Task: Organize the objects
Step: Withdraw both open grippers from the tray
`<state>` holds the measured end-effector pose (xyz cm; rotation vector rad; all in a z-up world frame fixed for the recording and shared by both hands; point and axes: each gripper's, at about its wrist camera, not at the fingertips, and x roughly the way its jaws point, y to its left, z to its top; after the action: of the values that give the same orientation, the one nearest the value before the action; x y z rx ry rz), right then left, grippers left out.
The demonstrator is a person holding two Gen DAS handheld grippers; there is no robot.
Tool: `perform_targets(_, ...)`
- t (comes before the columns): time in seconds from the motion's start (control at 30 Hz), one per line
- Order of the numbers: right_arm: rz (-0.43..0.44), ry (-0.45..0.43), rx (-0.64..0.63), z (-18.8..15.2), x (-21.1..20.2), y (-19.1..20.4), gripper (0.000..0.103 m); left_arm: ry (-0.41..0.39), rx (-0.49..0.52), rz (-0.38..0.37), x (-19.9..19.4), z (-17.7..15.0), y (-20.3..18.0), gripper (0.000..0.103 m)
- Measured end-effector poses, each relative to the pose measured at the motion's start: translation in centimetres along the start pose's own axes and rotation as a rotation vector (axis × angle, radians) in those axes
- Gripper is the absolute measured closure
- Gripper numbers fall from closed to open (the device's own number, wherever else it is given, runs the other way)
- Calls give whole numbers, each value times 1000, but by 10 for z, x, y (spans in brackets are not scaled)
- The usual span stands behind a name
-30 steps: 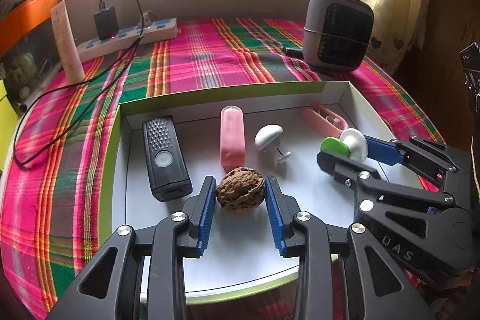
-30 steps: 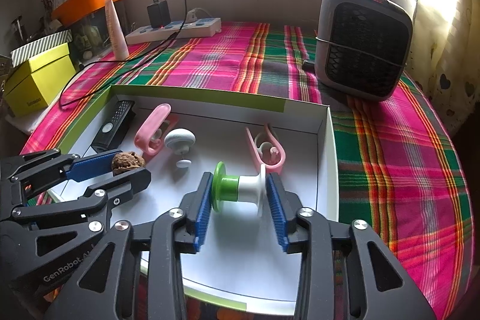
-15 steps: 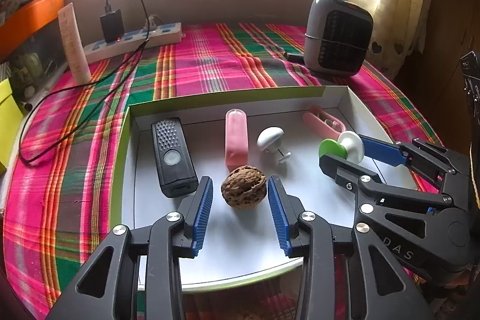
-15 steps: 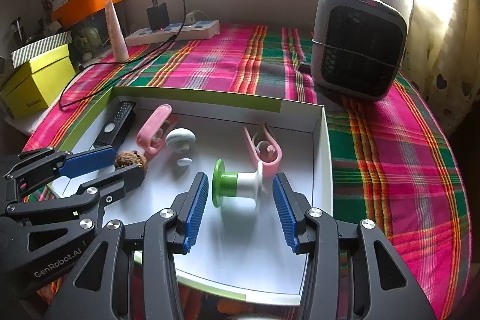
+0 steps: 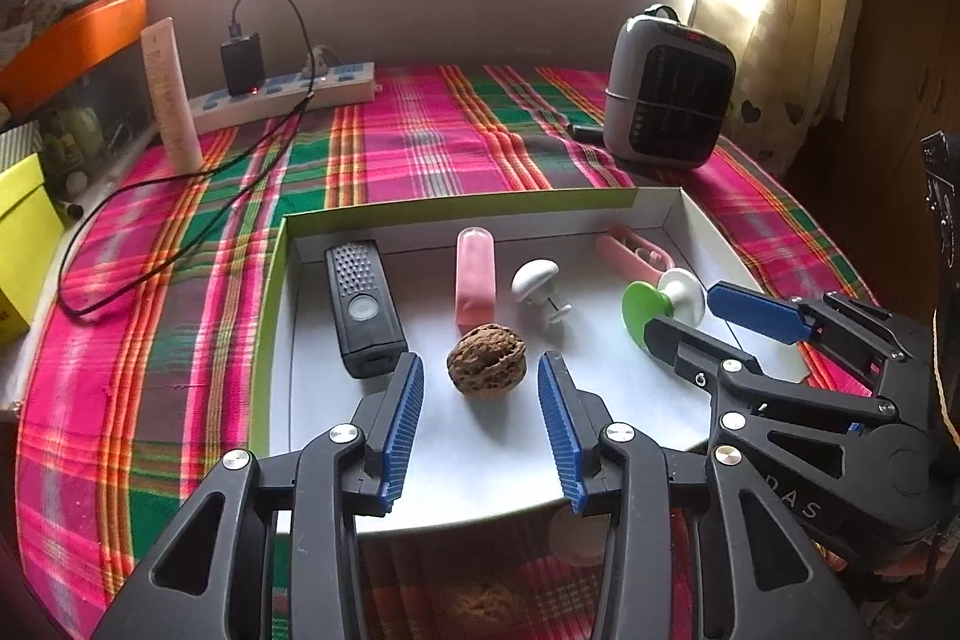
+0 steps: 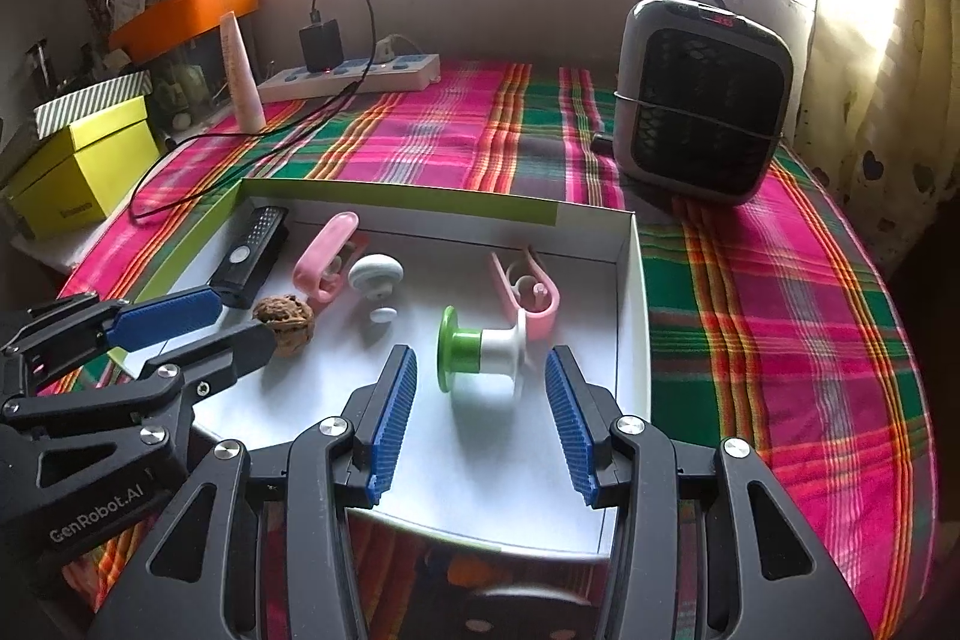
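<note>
White shallow cardboard tray [image 5: 708, 226], assorted items.
Left gripper [image 5: 480, 394] jaws opening, clear of wrinkled brown walnut [image 5: 487, 359]; right gripper [image 6: 480, 403] fingers apart around green-and-white plastic spool [image 6: 480, 355], untouched, at 3 o'clock of the walnut.

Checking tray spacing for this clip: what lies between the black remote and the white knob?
A pink tube lies between the black remote and the white knob on the tray floor, touching neither. The left wrist view shows it best.

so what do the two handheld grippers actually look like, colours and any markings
Both are matte black plastic frames with triangular cut-outs and round silver screw heads. Each finger carries a ribbed blue pad. The left gripper has white "GenRobot.AI" lettering on its side, seen in the right wrist view; the right gripper shows pale "DAS" letters in the left wrist view. No cables, hands or sleeves are visible.
</note>
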<state>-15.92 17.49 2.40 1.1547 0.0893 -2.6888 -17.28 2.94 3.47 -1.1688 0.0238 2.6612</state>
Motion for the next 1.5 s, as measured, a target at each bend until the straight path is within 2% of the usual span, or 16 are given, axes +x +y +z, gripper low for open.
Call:
perform_targets(0.97,17,-63,-8,-26,-44,14,57,-55,-1,48,-50,-31,-5,64)
perform_targets(1.5,42,-58,-35,-49,-58,22,57,-29,-34,32,-63,-66,4,64)
